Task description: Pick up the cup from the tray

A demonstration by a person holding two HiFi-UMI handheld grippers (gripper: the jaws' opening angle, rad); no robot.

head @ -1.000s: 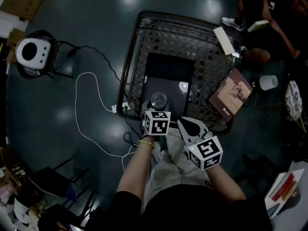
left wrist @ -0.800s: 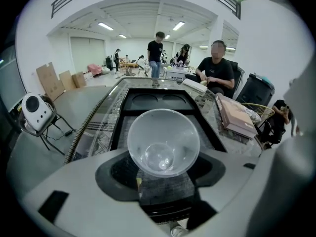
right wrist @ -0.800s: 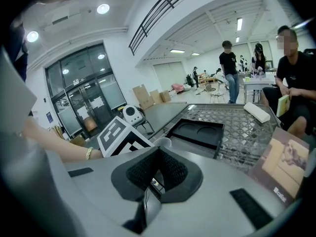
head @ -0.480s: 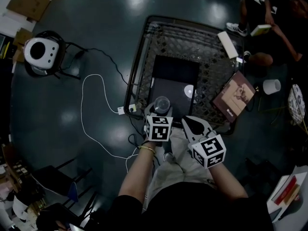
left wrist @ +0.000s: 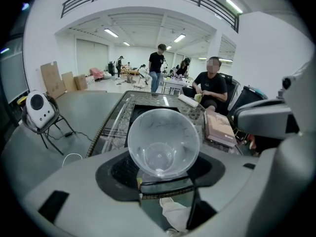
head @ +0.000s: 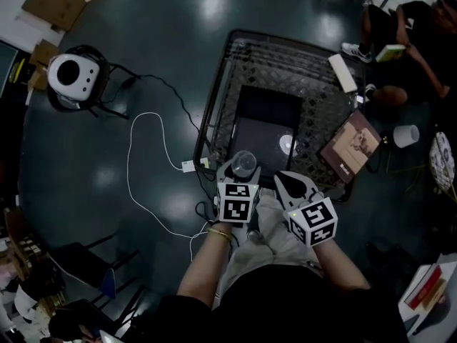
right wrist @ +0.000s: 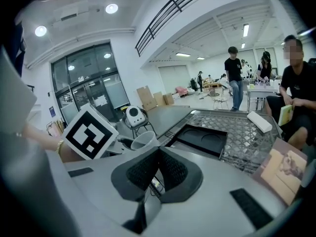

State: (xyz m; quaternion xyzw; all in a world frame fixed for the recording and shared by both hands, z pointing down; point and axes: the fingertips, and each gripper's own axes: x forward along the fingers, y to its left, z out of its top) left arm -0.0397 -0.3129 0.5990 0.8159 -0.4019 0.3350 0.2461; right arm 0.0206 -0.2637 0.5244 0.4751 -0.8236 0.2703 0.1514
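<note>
1. Moved: cup (head: 243,163) and left gripper (head: 240,179) have drawn back from over the near left part of the tray (head: 265,106) toward the person. The right gripper (head: 284,184) has kept its place just beside them.
2. Location: the cup is clear of the tray and held in the air over the near edge of the mesh table (head: 318,84). It is tipped, with its mouth turned back toward the left gripper.
3. Left jaws: spread wide, pads pinching the cup's lower wall close to the base.
4. Right jaws: pressed together, holding nothing.
5. Handling, judged: clear thin plastic, empty, so very light. The wall likely flexes and is slick, and a hard squeeze may buckle it. The best hold is low, by the stiffer base, as it is held now, with gentle pressure.
</note>
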